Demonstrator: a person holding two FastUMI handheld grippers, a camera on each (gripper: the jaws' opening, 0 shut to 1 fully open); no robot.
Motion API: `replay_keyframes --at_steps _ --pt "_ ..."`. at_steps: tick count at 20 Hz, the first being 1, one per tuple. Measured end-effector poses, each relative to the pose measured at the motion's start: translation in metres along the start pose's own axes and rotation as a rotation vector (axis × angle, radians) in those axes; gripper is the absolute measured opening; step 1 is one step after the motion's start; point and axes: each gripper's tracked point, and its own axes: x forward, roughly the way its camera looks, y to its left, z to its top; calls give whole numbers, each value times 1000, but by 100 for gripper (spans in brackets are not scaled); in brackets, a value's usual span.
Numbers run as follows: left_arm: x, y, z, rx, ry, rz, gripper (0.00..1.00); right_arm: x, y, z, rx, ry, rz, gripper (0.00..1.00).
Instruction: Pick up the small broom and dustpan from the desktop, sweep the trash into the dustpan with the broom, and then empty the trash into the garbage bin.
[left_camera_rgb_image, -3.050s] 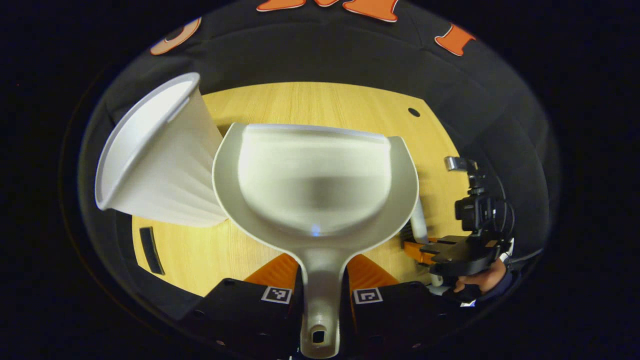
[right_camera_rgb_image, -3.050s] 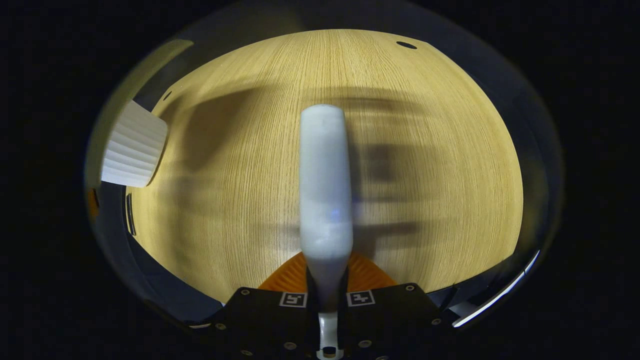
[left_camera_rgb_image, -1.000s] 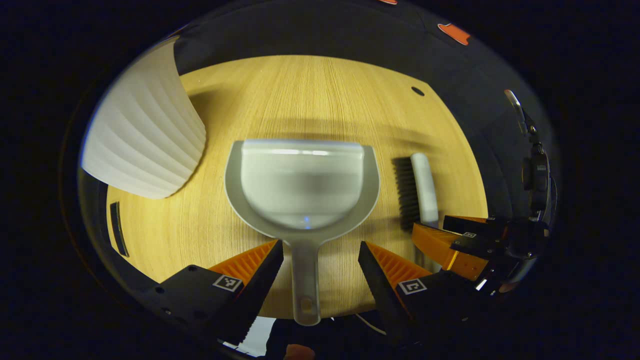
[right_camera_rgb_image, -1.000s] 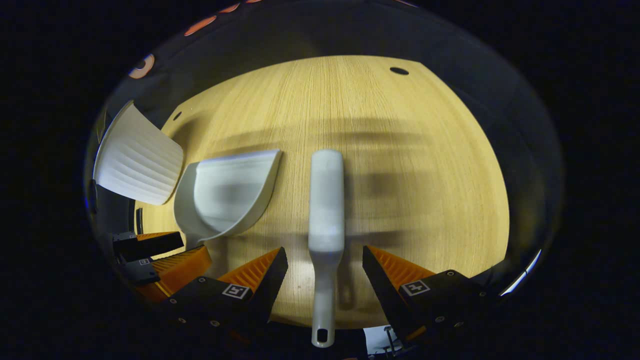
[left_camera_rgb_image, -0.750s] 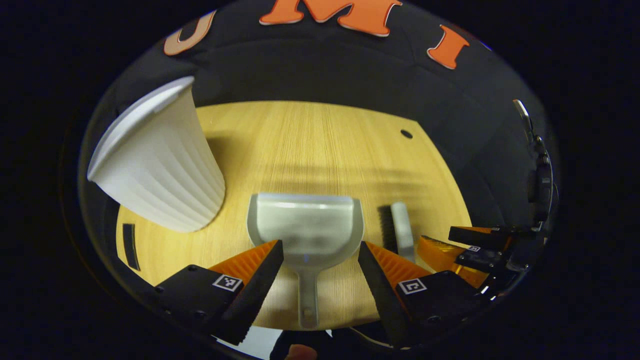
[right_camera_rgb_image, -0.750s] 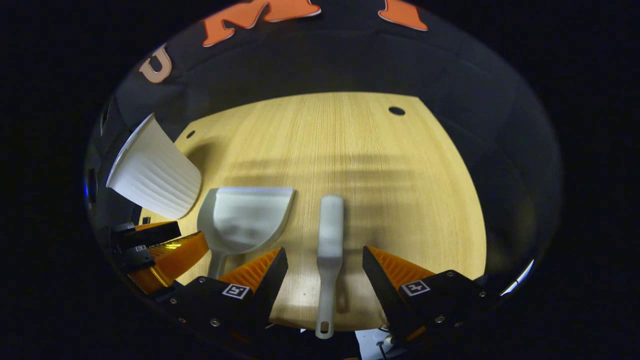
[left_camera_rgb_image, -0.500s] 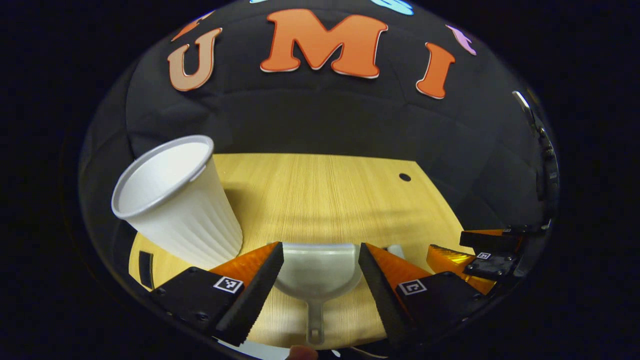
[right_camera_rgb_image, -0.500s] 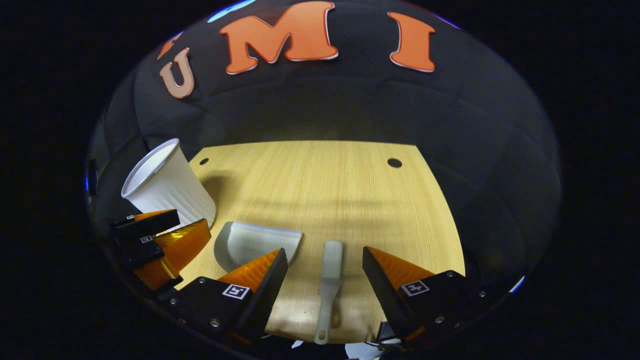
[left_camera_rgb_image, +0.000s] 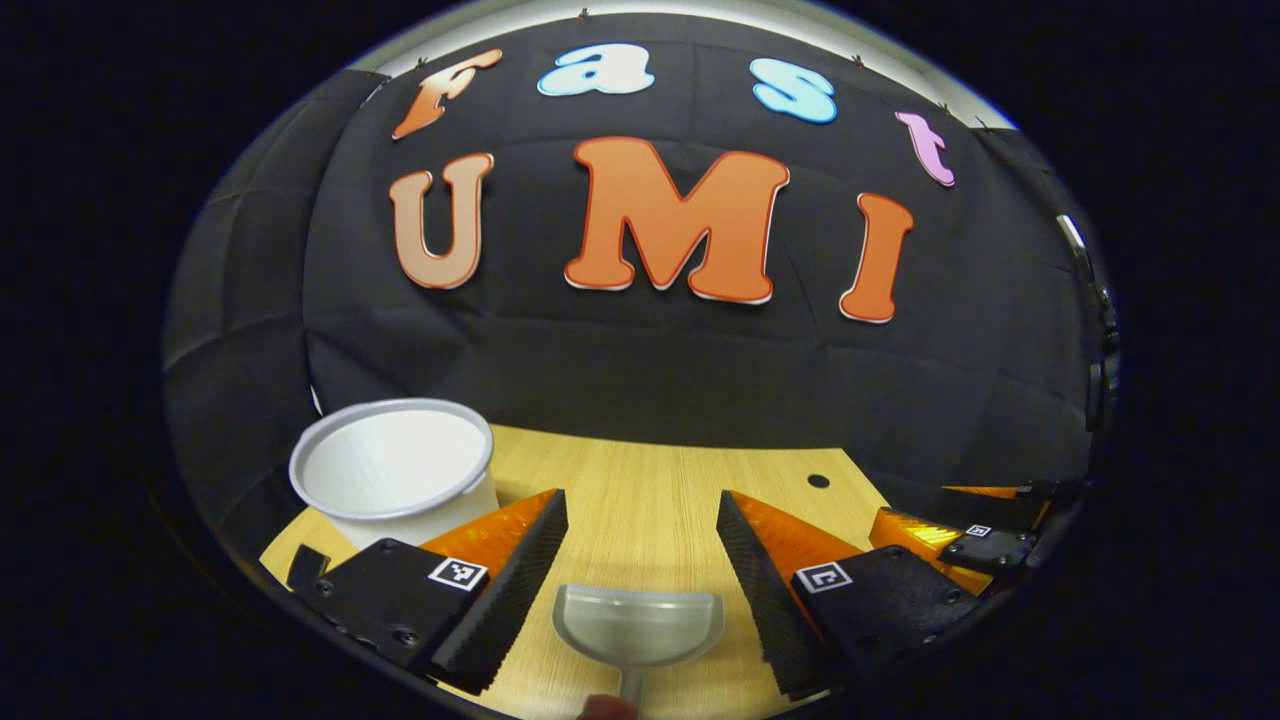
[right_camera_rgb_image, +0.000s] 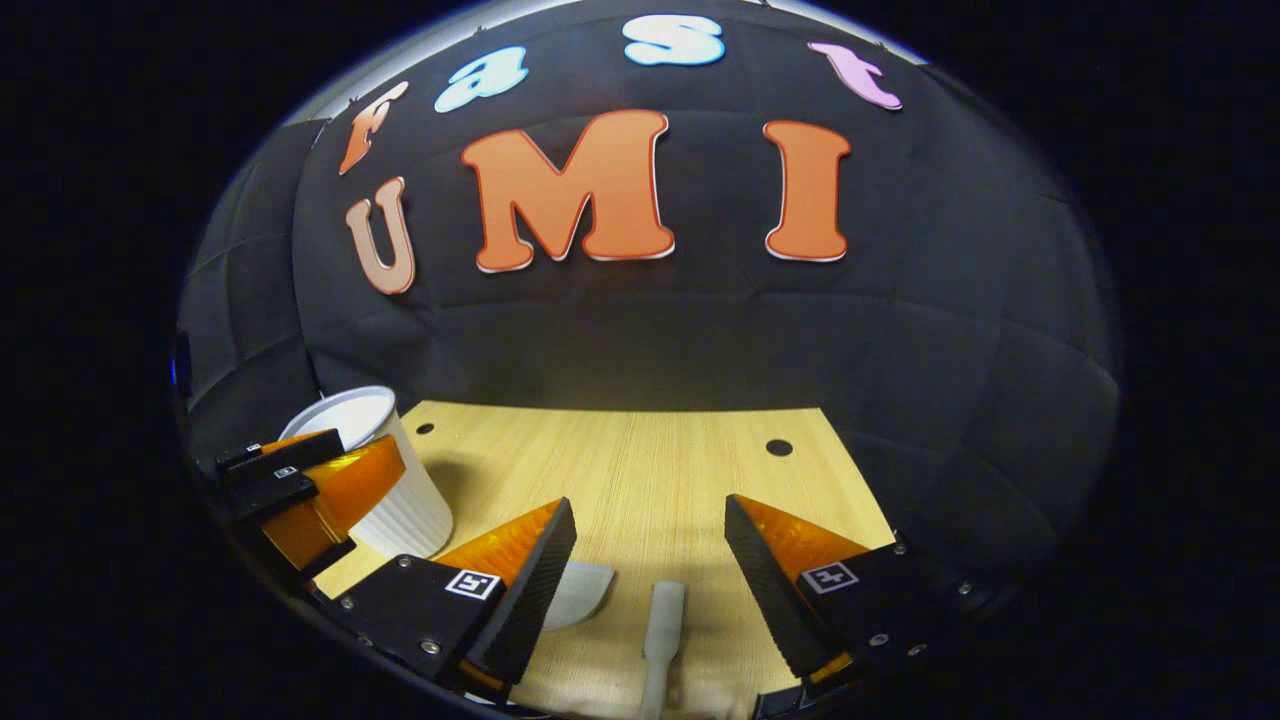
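L gripper (left_camera_rgb_image: 640, 545): fingers spread wide, nothing between them, hovering above the desk (left_camera_rgb_image: 640, 480). R gripper (right_camera_rgb_image: 650, 555): same, spread wide and empty.

Just below the L gripper, 1 grey dustpan (left_camera_rgb_image: 638, 625) lies flat on the desk, pan mouth pointing away, handle toward the camera at the bottom edge. In the right gripper view its rim pokes out past the near finger. 1 small broom (right_camera_rgb_image: 660, 625) lies on the desk between the R fingers, low in the view, handle toward the camera; bristles can't be made out. Dustpan and broom are side by side, near each other, not touching.

1 white ribbed garbage bin (left_camera_rgb_image: 395, 475) stands upright at the desk's left side, open top up, beyond the dustpan. In the right gripper view the L gripper sits in front of the bin.

2 round holes in the desk (right_camera_rgb_image: 779, 447) near the far edge.
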Motion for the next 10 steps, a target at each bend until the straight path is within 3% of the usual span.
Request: replay_keyframes --at_steps 3,10 --pt "-5 1 10 22 -84 2 96 -5 -2 13 15 -60 -9 94" --pt "-56 -7 93 100 -395 2 94 -25 2 60 26 -268 8 93"
